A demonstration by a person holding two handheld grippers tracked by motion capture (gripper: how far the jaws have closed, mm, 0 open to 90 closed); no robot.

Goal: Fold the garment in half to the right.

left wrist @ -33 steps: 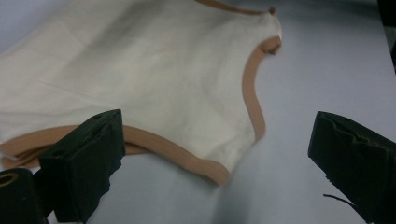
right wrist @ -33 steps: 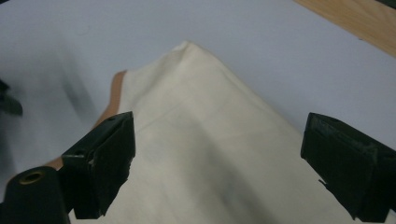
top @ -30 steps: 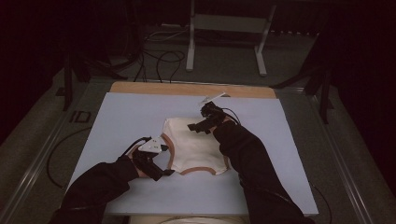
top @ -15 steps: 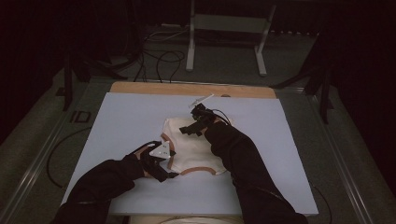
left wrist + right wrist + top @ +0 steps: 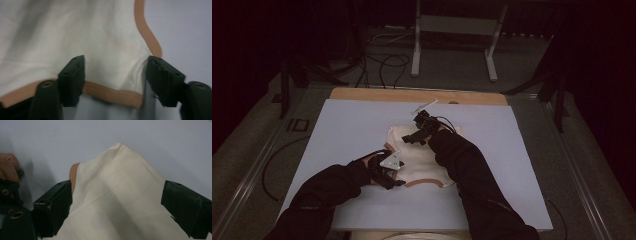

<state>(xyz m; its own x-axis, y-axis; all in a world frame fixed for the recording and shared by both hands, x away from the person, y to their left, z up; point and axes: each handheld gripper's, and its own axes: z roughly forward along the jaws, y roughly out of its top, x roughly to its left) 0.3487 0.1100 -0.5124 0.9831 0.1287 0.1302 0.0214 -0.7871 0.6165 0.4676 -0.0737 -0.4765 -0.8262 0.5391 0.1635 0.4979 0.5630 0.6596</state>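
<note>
No writing or brand mark can be read anywhere here, so straight to the cloth: a cream-white garment piece (image 5: 419, 157) edged with a tan-orange trim (image 5: 117, 94) lies near the middle of the pale lilac table sheet (image 5: 347, 130), a little toward the person's side, with a strip of bare wooden tabletop (image 5: 377, 94) showing beyond the sheet's far edge. The fabric looks soft and matte, with gentle creases running across it, and the trim curves in a scalloped line along its near edge. Down at that near-left edge sits the left gripper (image 5: 388, 172), and the left gripper view puts its two black jaws either side of the trimmed hem; those jaws have just been closing, the cloth lies between them, yet a clear stretch of fabric still separates the pads, so nothing is pinched. The right jaw there stands at the hem's corner, where the cloth puckers. Up at the far edge is the right gripper (image 5: 416, 136), and the right gripper view shows its jaws spread wide over a raised, pointed fold of the white fabric, a sliver of tan trim beside the left jaw, no grasp on anything. Both dark sleeves reach in from the bottom of the high view.
</note>
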